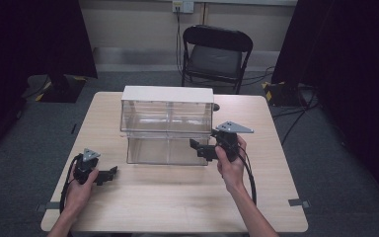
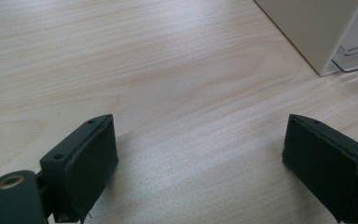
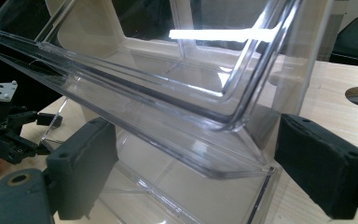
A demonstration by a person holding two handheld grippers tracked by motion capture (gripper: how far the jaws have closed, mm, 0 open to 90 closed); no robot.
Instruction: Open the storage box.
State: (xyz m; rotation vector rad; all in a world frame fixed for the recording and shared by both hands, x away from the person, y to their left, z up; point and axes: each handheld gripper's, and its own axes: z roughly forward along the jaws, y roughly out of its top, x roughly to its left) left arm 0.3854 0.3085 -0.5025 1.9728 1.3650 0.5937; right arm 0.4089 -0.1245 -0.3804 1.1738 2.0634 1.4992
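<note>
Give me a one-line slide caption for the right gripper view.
Open right gripper poised at the front corner of a clear plastic drawer unit on a wooden table.

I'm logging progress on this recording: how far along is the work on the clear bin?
Early. Done: the right tongs have reached the clear two-tier bin, jaws open around its lower front corner. In hand: no grip yet. The left tongs sit open on the table, apart from the bin.

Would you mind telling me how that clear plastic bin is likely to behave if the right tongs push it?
The clear plastic bin looks rigid and empty, so probably light; it may slide on the smooth table. Its glossy walls likely offer the right tongs little grip.
</note>
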